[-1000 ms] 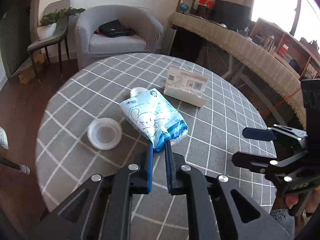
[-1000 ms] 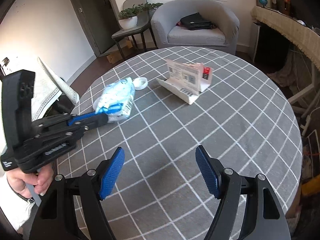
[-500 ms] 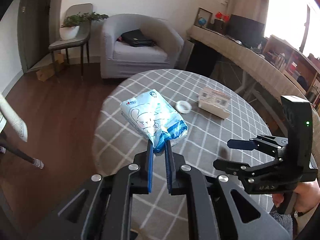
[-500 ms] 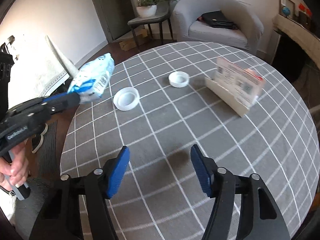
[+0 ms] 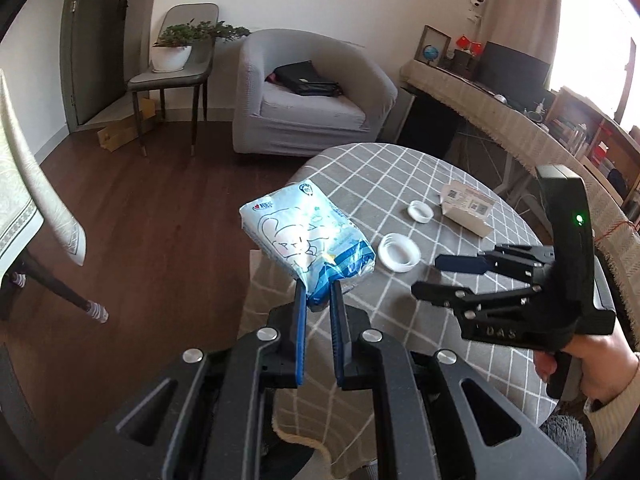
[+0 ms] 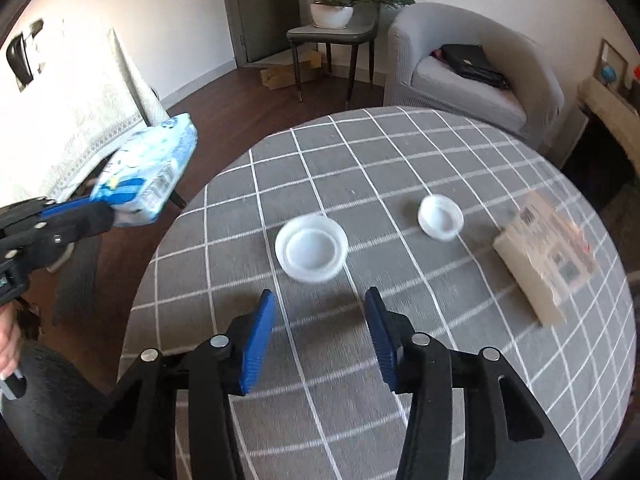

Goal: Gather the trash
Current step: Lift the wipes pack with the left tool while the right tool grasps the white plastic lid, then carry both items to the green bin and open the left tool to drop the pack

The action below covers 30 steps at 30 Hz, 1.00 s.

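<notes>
Left hand-held gripper (image 5: pixel 318 294) pinches the pale-blue plastic tissue pack (image 5: pixel 306 238) off the tabletop (image 6: pixel 400 360); the right hand-held gripper (image 6: pixel 320 304), jaws just narrowing and empty, faces a white round lid (image 6: pixel 311 249); only the left view shows a hand (image 5: pixel 592 364).

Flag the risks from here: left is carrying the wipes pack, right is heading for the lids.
1. The left gripper pinches the wipes pack only by its crimped end, beyond the table edge over bare floor; it could slip out.
2. The right gripper, its jaws just closing with nothing between them, looks barely wider than the larger lid; it may nudge it.
3. The smaller lid and cardboard box sit close by.
</notes>
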Tool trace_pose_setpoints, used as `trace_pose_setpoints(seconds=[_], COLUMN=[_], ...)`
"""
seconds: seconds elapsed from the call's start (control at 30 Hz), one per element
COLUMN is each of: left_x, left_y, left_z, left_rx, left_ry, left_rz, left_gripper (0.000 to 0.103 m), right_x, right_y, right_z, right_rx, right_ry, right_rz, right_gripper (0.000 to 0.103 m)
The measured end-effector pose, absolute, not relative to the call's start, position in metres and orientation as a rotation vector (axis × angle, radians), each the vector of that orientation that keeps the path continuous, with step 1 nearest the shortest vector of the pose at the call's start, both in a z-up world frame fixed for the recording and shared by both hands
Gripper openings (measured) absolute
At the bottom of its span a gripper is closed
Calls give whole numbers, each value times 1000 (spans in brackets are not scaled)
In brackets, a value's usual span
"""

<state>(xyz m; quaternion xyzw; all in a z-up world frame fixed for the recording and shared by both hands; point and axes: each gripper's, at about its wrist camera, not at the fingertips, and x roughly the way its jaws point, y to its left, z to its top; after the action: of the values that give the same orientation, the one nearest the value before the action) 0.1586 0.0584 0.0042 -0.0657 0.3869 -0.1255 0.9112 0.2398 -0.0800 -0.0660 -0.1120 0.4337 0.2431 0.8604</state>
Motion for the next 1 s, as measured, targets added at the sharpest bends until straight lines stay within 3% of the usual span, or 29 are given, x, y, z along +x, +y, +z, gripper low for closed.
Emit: trace_pose_setpoints(seconds=[0.23,1.0], left_x=[149,72], left_y=[82,150], left_z=[-2,-80], left_rx=[-148,-225], left_ry=[811,1017], left_rz=[-230,-80], left_gripper=[12,12], right_x=[257,183], right_y=[-69,23], right_z=[-65,-26], right_rx=[-228,-260], right_ry=[906,863], right_rz=[500,662], right_gripper=[37,37])
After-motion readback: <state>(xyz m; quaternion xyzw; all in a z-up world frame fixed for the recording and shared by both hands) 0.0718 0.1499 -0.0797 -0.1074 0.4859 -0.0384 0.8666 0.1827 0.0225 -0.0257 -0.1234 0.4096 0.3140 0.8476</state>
